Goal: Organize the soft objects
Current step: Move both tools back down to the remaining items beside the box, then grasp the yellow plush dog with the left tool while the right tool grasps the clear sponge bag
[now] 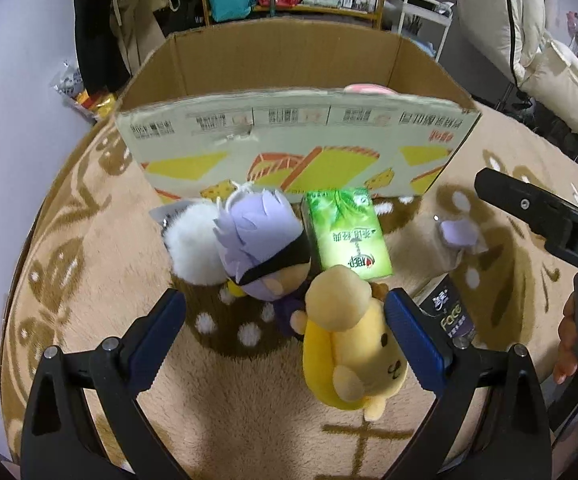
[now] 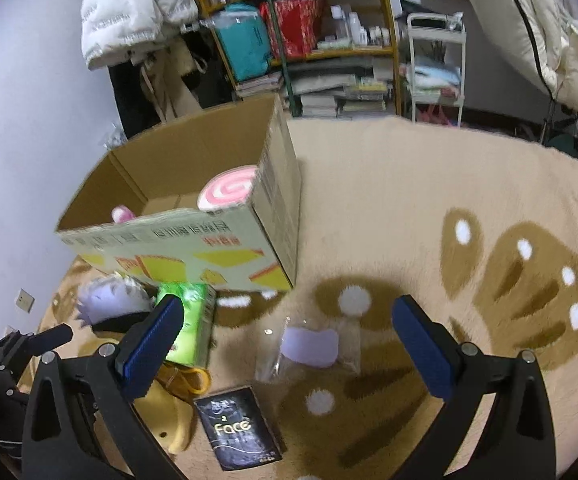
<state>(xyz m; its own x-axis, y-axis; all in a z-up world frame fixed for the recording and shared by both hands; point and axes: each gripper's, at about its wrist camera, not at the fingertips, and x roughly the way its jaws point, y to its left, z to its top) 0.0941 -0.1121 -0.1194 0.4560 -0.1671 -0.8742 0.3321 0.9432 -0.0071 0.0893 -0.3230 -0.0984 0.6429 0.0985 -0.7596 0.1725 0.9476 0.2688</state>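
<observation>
The left gripper hangs with fingers spread around the yellow plush dog on the rug (near the cardboard box). Likely next: pinch it, lift over the wall. The right gripper hovers open, empty.

A beige rug with brown, white-dotted shapes carries a brown cardboard box printed in yellow and orange, a yellow plush dog, a lavender-haired doll with a black band, a white pompom, a green tissue pack and a black packet.
</observation>
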